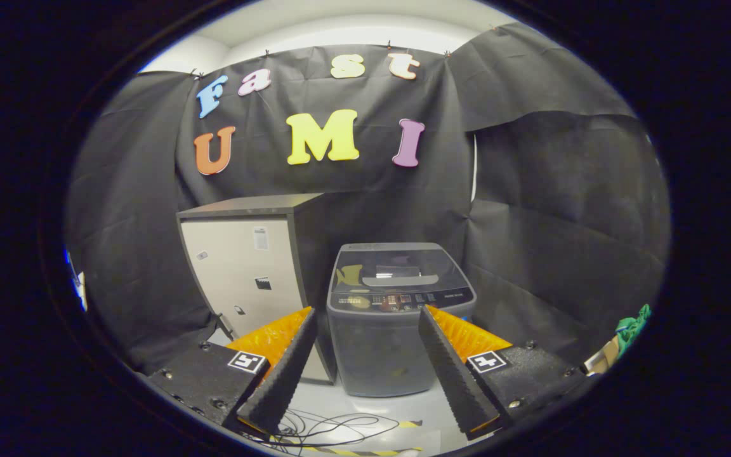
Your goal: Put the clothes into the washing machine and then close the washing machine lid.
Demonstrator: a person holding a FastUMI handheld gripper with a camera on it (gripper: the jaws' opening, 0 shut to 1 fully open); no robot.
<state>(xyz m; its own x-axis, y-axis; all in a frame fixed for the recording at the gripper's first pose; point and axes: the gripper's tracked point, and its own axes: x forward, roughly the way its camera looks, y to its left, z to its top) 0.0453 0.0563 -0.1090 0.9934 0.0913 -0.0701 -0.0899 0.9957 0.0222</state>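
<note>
A grey top-loading washing machine (pixel 397 317) stands on the floor straight ahead, well beyond my fingers. Its dark glass lid (pixel 398 270) lies flat and closed, with a control panel along the front edge. My gripper (pixel 368 324) is open, fingers spread wide with nothing between them; the machine's front shows through the gap. A green piece of clothing (pixel 631 327) shows far off to the right of the right finger, resting on something tan.
A tall beige cabinet (pixel 248 279) with a dark top stands just left of the machine, close against it. Black cloth walls close in behind and on both sides. Loose black cables (pixel 334 428) and striped tape lie on the pale floor below my fingers.
</note>
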